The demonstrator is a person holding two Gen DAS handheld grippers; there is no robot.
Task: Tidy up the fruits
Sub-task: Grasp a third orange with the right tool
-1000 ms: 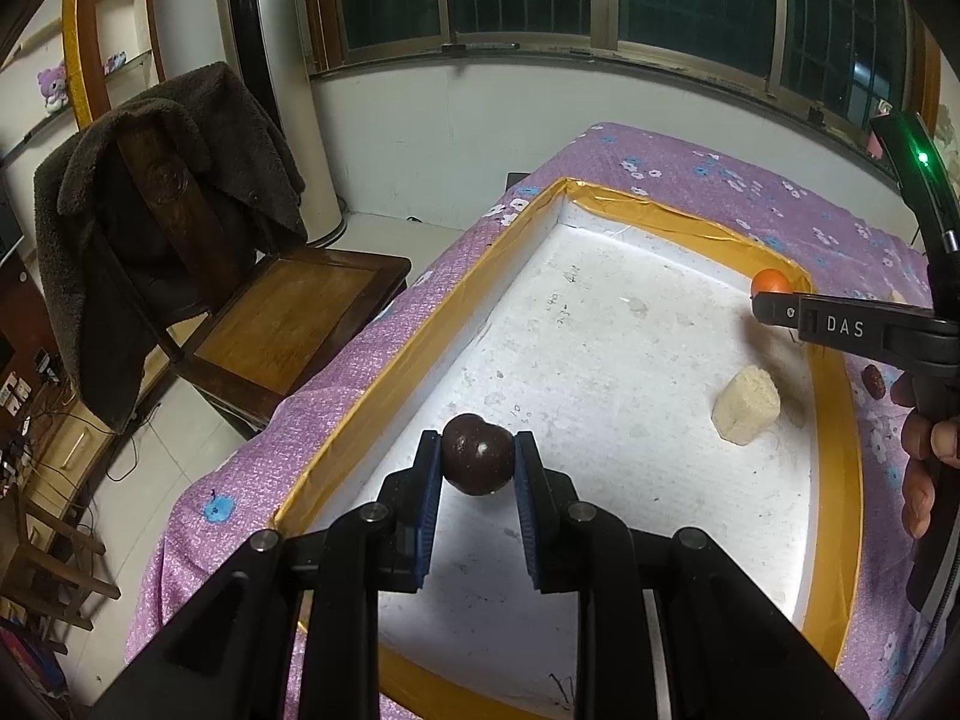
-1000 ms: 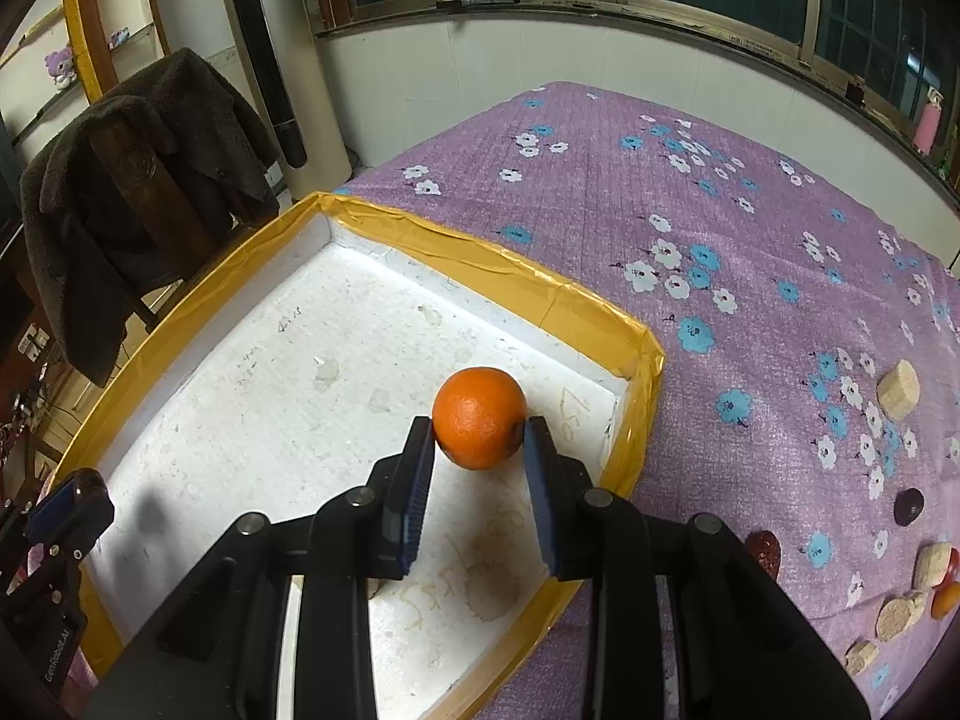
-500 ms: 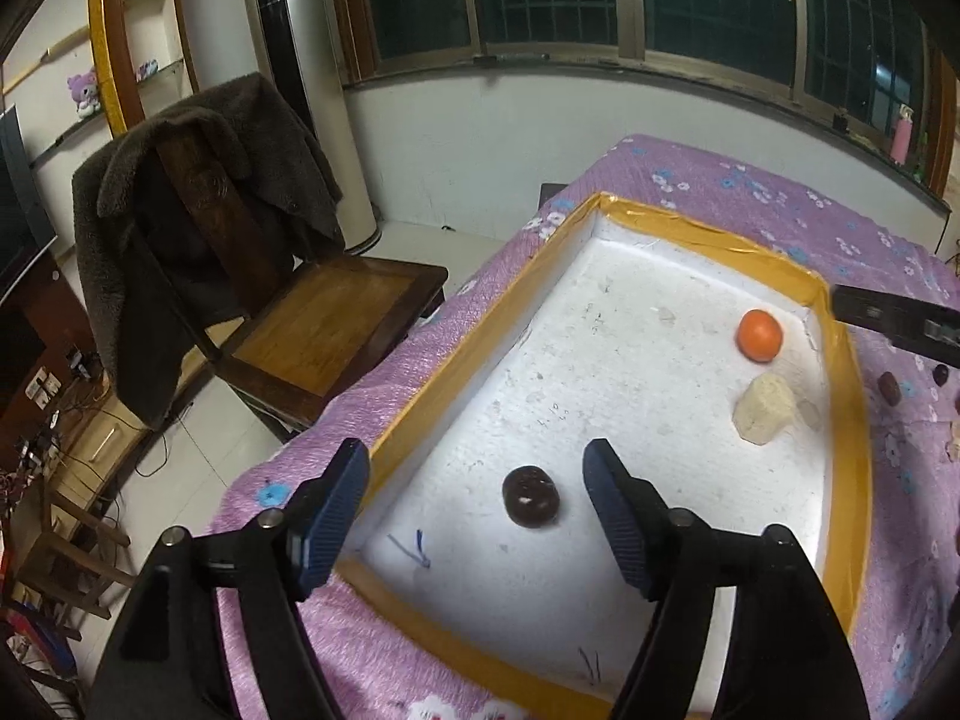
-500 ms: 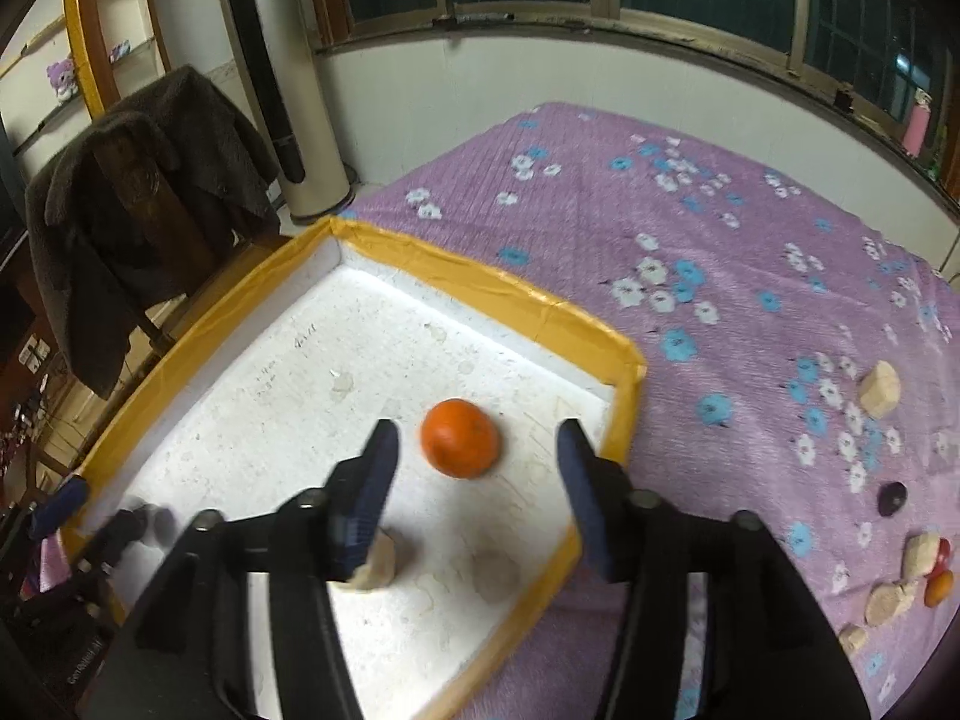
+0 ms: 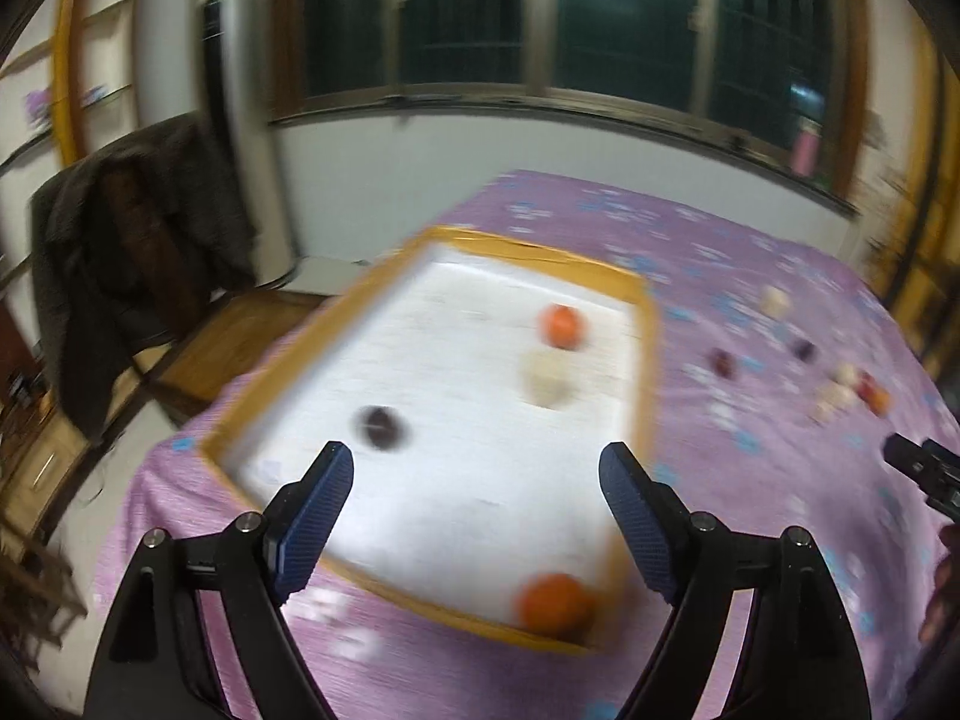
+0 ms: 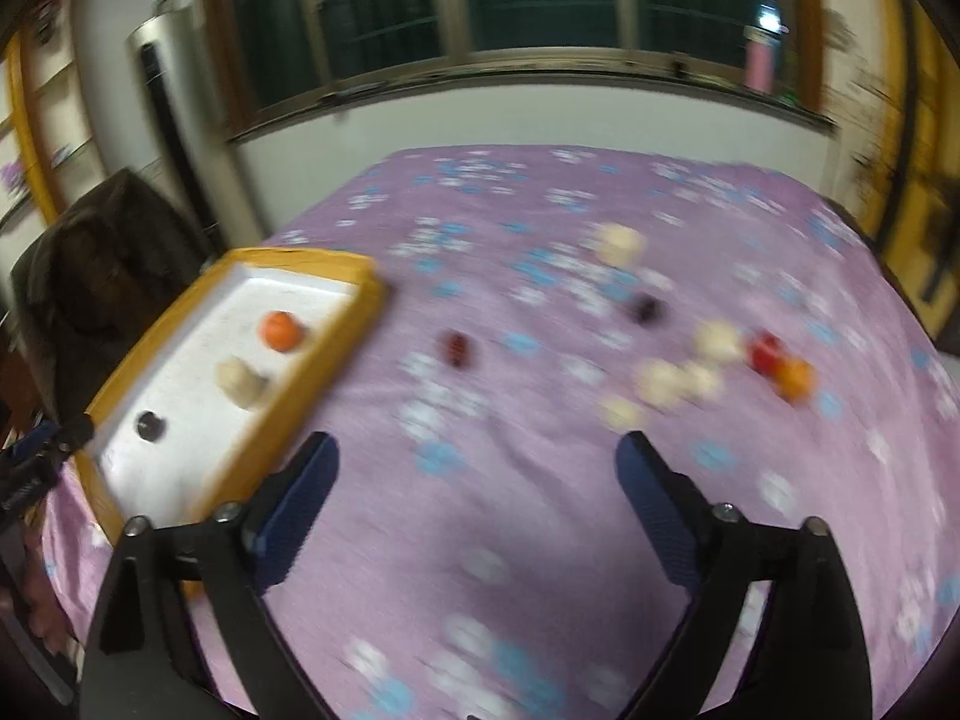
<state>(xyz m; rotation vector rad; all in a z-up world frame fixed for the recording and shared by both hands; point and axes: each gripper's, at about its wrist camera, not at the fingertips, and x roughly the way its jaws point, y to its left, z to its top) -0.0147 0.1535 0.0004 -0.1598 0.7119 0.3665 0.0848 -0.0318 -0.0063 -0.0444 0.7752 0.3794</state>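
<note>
Cloth (image 6: 540, 480), purple with a flower print, covers the table. Near its left edge lies a white tray (image 5: 456, 612) with a yellow rim. Inside the tray: an orange (image 5: 561, 327) near the far right corner, a pale chunk (image 5: 549, 381) just beside it, a dark round fruit (image 5: 381, 427) toward the left rim, and a second orange (image 5: 555, 603) at the near right corner. More fruits and pale pieces lie scattered on the cloth toward the right edge, blurred. Left claw (image 5: 474, 516): jaws wide, just opened, nothing between them. Right claw (image 6: 477, 516): jaws wide, just opened, empty above bare cloth.
</note>
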